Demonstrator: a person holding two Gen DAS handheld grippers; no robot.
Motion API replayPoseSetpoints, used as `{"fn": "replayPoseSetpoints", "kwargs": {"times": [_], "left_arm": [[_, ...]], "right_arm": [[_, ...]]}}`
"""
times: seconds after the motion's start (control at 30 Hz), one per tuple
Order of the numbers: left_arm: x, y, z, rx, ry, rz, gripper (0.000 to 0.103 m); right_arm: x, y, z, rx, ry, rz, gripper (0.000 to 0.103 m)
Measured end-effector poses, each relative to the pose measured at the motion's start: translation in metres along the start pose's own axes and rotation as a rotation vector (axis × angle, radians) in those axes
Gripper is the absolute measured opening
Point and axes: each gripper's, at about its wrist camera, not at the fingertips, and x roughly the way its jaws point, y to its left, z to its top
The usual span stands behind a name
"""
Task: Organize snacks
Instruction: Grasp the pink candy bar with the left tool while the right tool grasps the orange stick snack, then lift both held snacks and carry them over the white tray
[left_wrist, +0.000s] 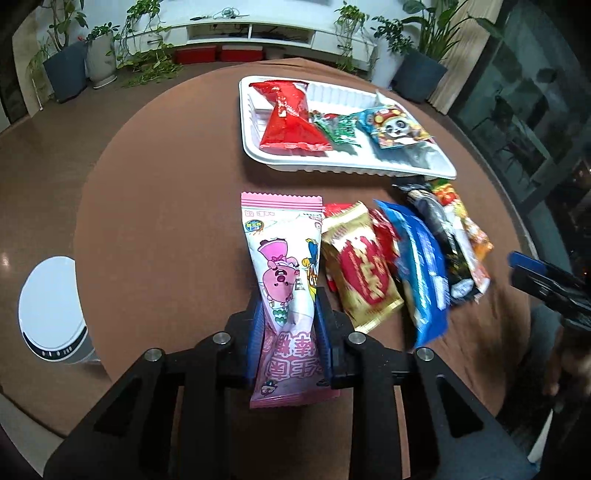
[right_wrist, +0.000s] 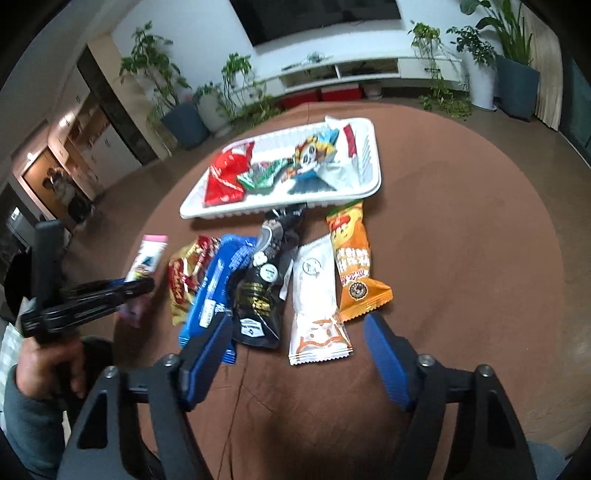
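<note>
Left wrist, fingers (left_wrist: 258, 332) clamping pink packet (left_wrist: 284, 295)

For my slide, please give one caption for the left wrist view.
Left claw grips a pink snack packet above the brown table, white tray beyond.

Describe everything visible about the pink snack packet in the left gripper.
The pink snack packet is a long glossy plastic wrapper with crimped ends, printed with a pink cartoon pig and large characters. The left gripper has its jaws shut on the packet's lower half, blue pads pressing both sides. It points away from the camera, over the brown table, left of the gold-and-red packet.
</note>
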Motion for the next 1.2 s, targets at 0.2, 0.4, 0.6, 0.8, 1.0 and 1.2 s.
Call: {"fn": "replayPoseSetpoints", "kwargs": {"times": [0.2, 0.4, 0.6, 0.8, 1.0, 1.2], "left_arm": [[-0.011, -0.003, -0.016, 0.002, -0.004, -0.038, 0.024], [-0.012, -0.001, -0.017, -0.004, -0.006, -0.049, 0.024], [-0.005, -0.001, -0.014, 0.004, 0.007, -0.050, 0.024], [-0.004, -0.002, -0.013, 0.005, 0.008, -0.047, 0.024], [-0.002, -0.002, -0.013, 0.002, 0.009, -0.047, 0.024], [-0.004, -0.001, -0.013, -0.012, 0.002, -0.053, 0.024]], "right_arm": [[0.006, -0.020, 0.027, 0.020, -0.018, -0.072, 0.069], [0.030, -0.026, 0.050, -0.033, 0.041, -0.151, 0.057], [0.054, -0.035, 0.048, -0.036, 0.116, -0.150, 0.051], [0.068, -0.030, 0.050, -0.095, 0.141, -0.189, 0.049], [0.071, -0.028, 0.049, -0.133, 0.137, -0.227, 0.037], [0.071, -0.018, 0.044, -0.198, 0.132, -0.265, 0.029]]}}
